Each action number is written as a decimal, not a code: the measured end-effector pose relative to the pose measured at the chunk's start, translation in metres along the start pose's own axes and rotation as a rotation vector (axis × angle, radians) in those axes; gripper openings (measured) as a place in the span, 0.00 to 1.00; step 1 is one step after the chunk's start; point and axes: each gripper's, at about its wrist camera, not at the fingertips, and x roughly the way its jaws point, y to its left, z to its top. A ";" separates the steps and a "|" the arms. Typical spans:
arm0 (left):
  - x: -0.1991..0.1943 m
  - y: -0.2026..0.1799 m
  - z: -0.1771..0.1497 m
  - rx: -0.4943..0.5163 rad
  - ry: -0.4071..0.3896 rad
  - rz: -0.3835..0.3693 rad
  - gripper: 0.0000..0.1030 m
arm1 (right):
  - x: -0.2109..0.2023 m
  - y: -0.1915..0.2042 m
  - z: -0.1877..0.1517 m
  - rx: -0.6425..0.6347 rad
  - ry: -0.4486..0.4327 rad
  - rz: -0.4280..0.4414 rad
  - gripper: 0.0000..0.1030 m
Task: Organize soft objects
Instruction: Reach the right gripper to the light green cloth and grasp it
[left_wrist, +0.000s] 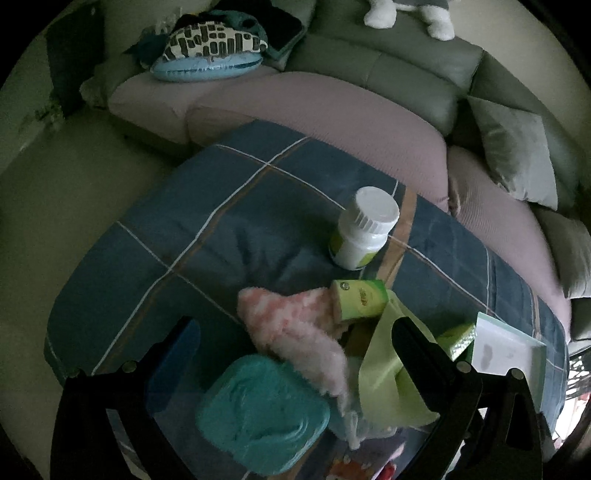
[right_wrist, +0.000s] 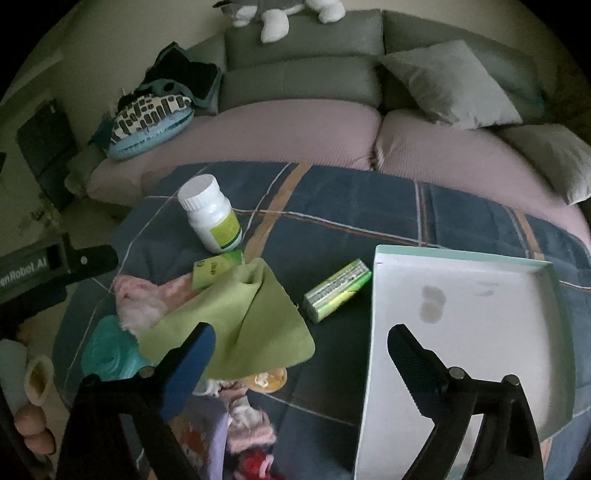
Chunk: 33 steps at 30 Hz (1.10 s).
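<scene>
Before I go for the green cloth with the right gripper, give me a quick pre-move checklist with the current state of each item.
1. Right gripper open and empty: ok, nothing sits between the fingers.
2. Green cloth reachable: ok, it lies on top of the pile, right by the blue finger pad.
3. Cloth free of other things: not ok, it drapes over the pink fluffy sock and the green carton.
4. White tray ready to receive: ok, nothing lies in it.
5. Left gripper clear of the cloth: cannot tell, its fingers straddle the same pile.
</scene>
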 end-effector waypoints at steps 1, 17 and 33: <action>0.003 -0.002 0.002 0.004 0.002 -0.001 1.00 | 0.004 0.000 0.003 0.000 0.009 0.010 0.88; 0.051 0.013 0.005 -0.026 0.079 0.015 1.00 | 0.055 0.033 0.017 -0.079 0.080 0.131 0.78; 0.059 0.011 0.001 -0.012 0.095 -0.003 0.99 | 0.078 0.035 0.010 -0.062 0.105 0.187 0.26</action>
